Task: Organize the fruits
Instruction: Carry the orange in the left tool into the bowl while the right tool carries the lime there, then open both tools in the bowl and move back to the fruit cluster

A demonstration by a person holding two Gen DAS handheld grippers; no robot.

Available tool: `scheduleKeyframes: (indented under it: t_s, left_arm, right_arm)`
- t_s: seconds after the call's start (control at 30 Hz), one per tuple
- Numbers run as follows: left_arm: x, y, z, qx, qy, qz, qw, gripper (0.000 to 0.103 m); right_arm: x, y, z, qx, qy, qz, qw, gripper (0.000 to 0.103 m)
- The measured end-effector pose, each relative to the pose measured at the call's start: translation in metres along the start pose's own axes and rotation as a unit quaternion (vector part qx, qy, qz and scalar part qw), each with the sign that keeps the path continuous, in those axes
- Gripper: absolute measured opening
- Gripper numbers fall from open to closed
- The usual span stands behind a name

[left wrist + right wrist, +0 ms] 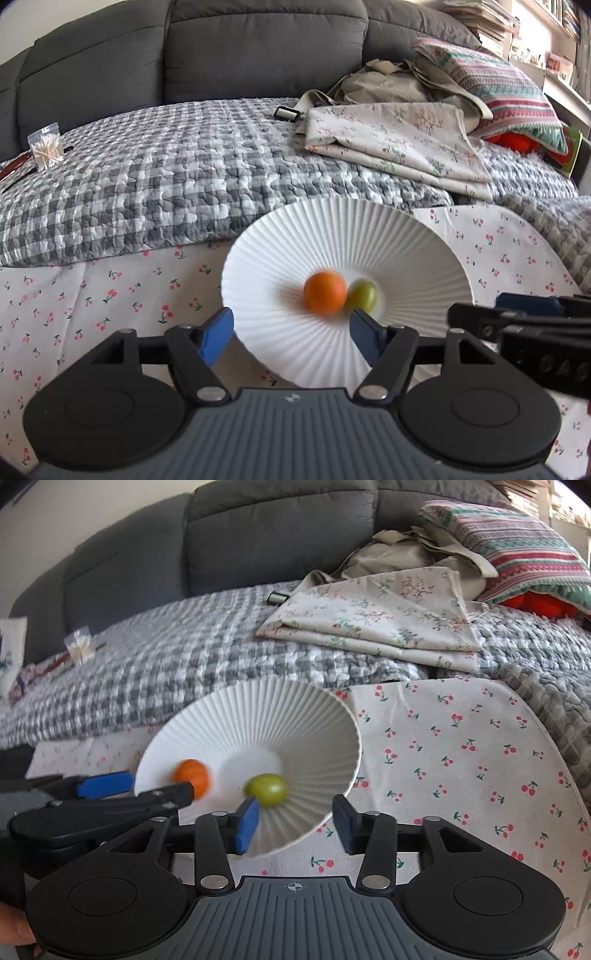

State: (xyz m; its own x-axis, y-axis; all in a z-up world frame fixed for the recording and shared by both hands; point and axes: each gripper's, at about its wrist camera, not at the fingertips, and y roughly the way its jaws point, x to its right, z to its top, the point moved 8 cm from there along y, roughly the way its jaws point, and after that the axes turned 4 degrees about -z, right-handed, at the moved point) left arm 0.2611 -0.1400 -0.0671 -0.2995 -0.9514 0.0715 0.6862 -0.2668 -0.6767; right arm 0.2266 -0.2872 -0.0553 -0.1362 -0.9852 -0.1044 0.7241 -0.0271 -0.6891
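Observation:
A white ribbed plate [332, 236] [258, 716] sits on the cherry-print cloth. In it lie an orange fruit [325, 292] [192, 773] and a green fruit [364, 295] [267, 789], both blurred, side by side. My left gripper [291, 332] is open and empty over the plate's near rim, just short of the fruits. My right gripper [293, 821] is open and empty at the plate's near right rim, its left finger by the green fruit. Each gripper shows in the other's view: the right one [517, 314], the left one [129, 790].
The cherry-print cloth [461, 760] covers the near surface. Behind it a grey checked quilt [166, 177] lies on a grey sofa, with folded floral fabric [395, 144], a striped pillow [506, 81], and a bag of cotton swabs [46, 146] at the far left.

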Motion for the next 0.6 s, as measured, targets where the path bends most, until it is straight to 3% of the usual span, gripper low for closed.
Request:
scheduleKeyframes:
  t_s: [0.27,0.4,0.6]
  left_arm:
    - [-0.029,-0.027,0.012,0.014,-0.064,-0.016,0.9978,0.074]
    - [-0.038,-0.042,0.009,0.013,-0.084,-0.023,0.9961,0.074]
    - [-0.038,-0.071,-0.006,0.007,-0.079,-0.034,0.9962,0.074]
  right_arm:
    - [0.027,-0.029,0.018,0.017,0.087,0.024,0.996,0.064]
    - [0.038,-0.042,0.019,0.021,0.12,0.035,0.992,0.067]
    - [0.034,-0.066,0.012,0.019,0.11,0.049,0.993,0.073]
